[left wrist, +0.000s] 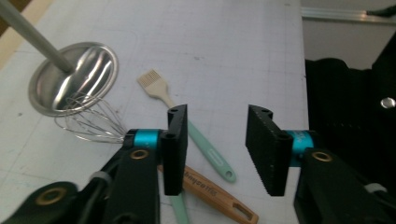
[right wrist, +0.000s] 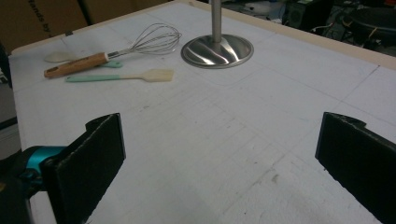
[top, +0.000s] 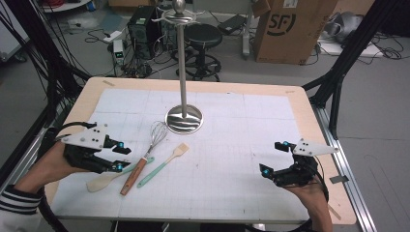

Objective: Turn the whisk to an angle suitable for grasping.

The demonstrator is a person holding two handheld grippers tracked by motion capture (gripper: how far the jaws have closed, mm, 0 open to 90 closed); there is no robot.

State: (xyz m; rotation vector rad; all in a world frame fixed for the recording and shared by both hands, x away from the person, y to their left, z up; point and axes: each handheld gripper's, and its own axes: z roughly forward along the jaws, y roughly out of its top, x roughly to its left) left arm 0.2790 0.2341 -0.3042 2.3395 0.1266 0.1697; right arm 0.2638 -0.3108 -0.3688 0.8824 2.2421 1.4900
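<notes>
A whisk point(top: 145, 153) with a wooden handle lies left of centre on the white mat, its wire head point(left wrist: 91, 117) touching the round base of a metal stand point(top: 183, 119). A cream brush point(top: 180, 150) with a mint handle lies to its right. To its left lies a cream spatula point(top: 102, 181) with a mint handle. My left gripper point(top: 120, 155) hovers over the handle ends, jaws apart, with bare mat between them point(left wrist: 217, 149). My right gripper point(top: 273, 157) stands open at the right of the table, its wide gap point(right wrist: 219, 154) holding nothing.
The stand's pole point(top: 182, 63) rises tall with hooks at its top. A cardboard box point(top: 290, 29), a black stool point(top: 203, 36) and cables sit on the floor beyond the table. Black frame legs point(top: 338, 72) flank the table's sides.
</notes>
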